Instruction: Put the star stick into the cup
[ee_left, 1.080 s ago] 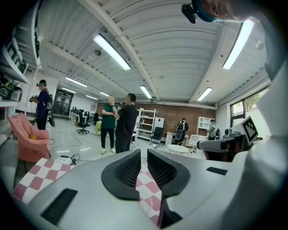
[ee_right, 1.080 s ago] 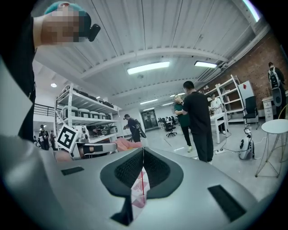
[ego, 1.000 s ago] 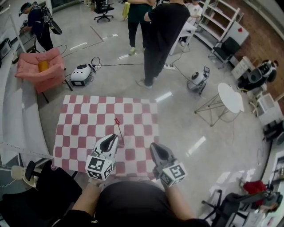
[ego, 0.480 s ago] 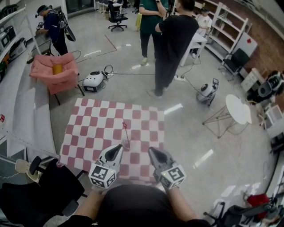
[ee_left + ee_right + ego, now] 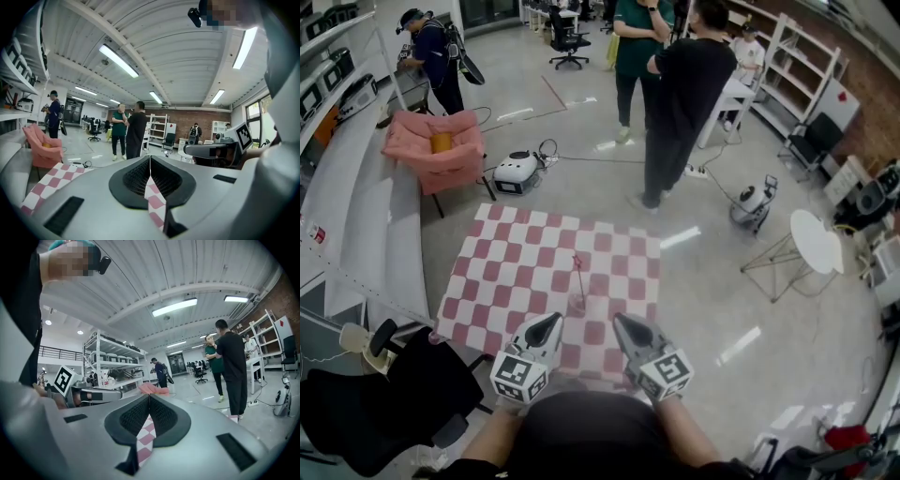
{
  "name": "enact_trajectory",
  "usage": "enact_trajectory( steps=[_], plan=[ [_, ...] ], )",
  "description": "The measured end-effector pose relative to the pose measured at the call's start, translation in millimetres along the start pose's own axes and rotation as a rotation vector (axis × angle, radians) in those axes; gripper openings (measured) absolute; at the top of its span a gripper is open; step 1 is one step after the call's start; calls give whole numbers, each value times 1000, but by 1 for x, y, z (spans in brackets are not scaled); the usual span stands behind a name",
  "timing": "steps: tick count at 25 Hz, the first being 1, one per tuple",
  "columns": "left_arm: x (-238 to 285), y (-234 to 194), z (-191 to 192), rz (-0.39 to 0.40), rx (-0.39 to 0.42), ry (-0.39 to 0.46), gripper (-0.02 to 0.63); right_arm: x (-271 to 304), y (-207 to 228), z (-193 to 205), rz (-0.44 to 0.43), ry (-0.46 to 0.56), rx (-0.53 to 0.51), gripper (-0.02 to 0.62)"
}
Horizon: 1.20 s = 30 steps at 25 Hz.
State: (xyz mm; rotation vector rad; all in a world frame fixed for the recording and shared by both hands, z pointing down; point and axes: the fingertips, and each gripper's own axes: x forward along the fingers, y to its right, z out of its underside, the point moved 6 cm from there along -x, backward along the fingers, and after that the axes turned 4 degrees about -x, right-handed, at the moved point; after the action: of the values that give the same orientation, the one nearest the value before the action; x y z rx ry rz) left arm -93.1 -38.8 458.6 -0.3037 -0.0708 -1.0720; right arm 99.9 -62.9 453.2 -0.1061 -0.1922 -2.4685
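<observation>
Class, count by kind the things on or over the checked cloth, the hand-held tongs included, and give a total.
Star stick: 1
Cup: 1
Tongs: 2 (left tongs, jaws just closed on nothing; right tongs)
Total: 4

The left tool has drawn back from the star stick, its jaws closing empty.

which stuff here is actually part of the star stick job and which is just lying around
Part of the job:
star stick, standing in the cup
cup, on the checked cloth
left gripper, just closed, empty
right gripper, shut, empty

Just lying about:
pink armchair
white round table
white machine on the floor
</observation>
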Motion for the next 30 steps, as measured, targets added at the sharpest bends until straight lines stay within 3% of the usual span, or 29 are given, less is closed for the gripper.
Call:
enact_trajectory(
  steps=[6, 16, 30],
  plan=[
    [-8, -1, 2, -16, -20, 12, 43, 3, -6, 1, -31, 0, -22, 17],
    [-10, 2, -1, 23, -35, 27, 41, -1, -9, 3, -22, -23, -23, 17],
    [-7, -11, 3, 1, -71, 15, 41, 3, -8, 1, -11, -27, -20, 17]
  ],
)
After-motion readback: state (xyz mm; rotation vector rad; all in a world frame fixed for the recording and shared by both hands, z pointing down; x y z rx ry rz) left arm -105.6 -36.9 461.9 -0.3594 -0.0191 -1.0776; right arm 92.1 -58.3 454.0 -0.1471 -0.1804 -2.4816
